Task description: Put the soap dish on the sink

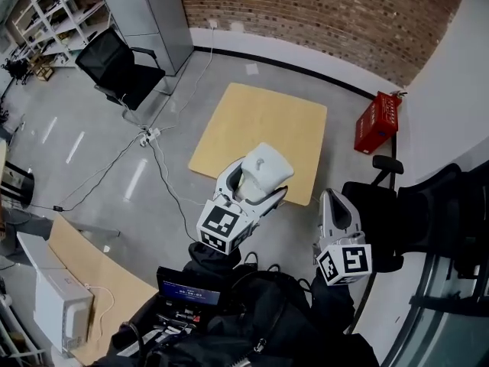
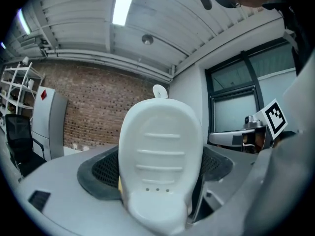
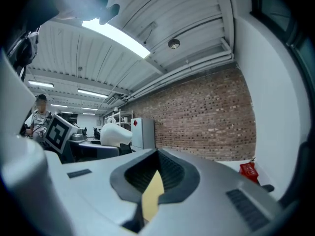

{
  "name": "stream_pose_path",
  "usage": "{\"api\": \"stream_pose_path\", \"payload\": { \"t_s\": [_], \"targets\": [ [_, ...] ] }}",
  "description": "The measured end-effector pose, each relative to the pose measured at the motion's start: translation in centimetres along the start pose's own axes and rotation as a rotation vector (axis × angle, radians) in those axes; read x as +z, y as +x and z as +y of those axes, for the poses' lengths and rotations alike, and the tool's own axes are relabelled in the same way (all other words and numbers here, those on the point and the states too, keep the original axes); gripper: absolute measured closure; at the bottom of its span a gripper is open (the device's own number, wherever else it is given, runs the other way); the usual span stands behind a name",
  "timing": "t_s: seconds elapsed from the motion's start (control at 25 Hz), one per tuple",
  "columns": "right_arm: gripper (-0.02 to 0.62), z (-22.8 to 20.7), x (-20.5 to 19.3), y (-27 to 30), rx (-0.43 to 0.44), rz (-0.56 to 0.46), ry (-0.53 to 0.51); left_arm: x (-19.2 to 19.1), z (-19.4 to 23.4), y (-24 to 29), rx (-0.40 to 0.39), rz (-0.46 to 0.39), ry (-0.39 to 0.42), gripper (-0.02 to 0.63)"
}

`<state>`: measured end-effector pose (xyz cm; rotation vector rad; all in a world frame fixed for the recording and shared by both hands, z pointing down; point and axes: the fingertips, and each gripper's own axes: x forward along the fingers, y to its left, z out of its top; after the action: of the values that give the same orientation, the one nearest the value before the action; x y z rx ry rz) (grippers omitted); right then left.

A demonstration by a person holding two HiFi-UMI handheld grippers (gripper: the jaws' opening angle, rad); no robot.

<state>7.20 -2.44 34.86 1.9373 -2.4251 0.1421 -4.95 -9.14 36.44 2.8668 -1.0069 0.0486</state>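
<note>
Between the jaws of the left gripper (image 1: pixel 258 192) the white soap dish (image 2: pixel 160 156) is pinched by its narrow end, so the wider ribbed part with the three little drain holes sticks out past the tips. It's probably gripped that way so the free end can be set down first and the jaws slid off easily. It's held up in the air, well above the floor (image 1: pixel 114 151), which reads as carrying rather than placing. Off to the right of the left gripper, clearly apart from it, the right gripper (image 3: pixel 155 178) is held with its jaws pressed together on nothing, likely just parked out of the way. Beyond the left gripper's tips a tan board (image 1: pixel 263 132) is seen lying on the floor. No sink is shown in any view, so the drop-off spot can't be judged.
</note>
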Motion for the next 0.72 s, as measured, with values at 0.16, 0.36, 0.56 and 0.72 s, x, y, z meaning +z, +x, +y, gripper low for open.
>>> {"api": "stream_pose_path", "payload": {
  "t_s": [0.16,0.36,0.56,0.72],
  "targets": [
    [0.591,-1.3,-0.6,0.8,-0.011,0.02,0.005,-1.6,0.6,1.5,0.0,0.031,-0.026,0.137],
    [0.591,-3.6,-0.8,3.2,0.01,0.013,0.016,-2.1,1.6,3.7,0.032,0.049,-0.019,0.137],
    [0.591,-4.6,0.7,6.5,0.068,-0.027,0.008,-0.7,3.6,5.9,0.08,0.035,0.009,0.137],
    [0.591,-6.5,1.2,8.4,0.086,-0.034,0.003,-0.1,4.2,8.1,0.097,0.036,0.028,0.137]
  ]
}}
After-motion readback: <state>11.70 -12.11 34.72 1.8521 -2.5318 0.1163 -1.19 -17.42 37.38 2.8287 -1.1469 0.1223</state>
